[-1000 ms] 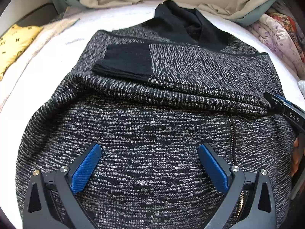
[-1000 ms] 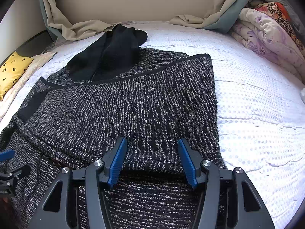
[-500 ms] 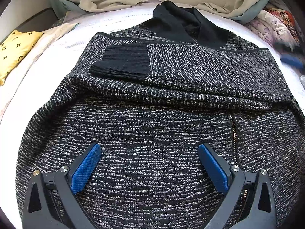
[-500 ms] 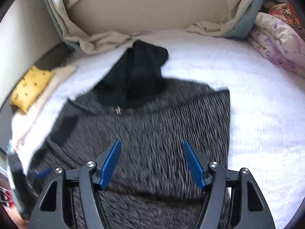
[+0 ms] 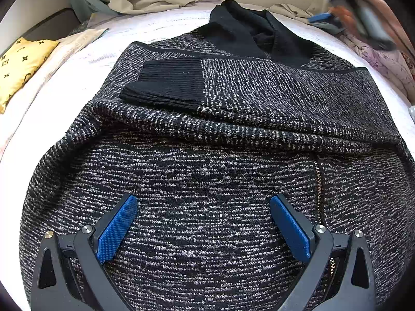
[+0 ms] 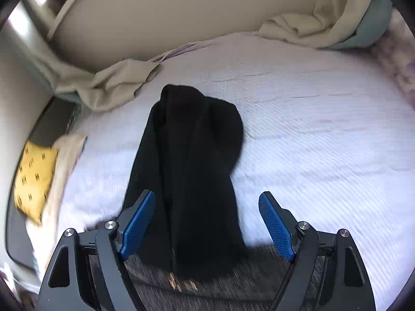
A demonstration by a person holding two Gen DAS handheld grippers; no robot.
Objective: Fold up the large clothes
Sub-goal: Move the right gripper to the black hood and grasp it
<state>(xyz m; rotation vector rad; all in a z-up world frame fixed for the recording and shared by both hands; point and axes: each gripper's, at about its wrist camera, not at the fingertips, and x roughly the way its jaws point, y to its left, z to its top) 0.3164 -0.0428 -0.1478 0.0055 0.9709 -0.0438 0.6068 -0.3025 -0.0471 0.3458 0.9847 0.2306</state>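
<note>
A black-and-grey knit zip hoodie (image 5: 207,176) lies flat on a white bed (image 5: 109,36). One sleeve with a black ribbed cuff (image 5: 168,85) is folded across its chest. Its black hood (image 6: 186,171) lies spread toward the headboard. My left gripper (image 5: 202,225) is open and empty, low over the hoodie's lower body. My right gripper (image 6: 207,223) is open and empty, above the base of the hood near the zip top (image 6: 181,283). It shows blurred at the far right in the left wrist view (image 5: 321,16).
A yellow patterned cushion (image 5: 20,64) lies at the bed's left edge. Beige and teal bedding (image 6: 332,26) is bunched along the headboard. A floral quilt (image 5: 384,62) is piled at the right. White bedsheet (image 6: 324,134) spreads right of the hood.
My right gripper has lifted off the hoodie's right side and swung forward toward the hood. The left gripper has stayed in place, open.
</note>
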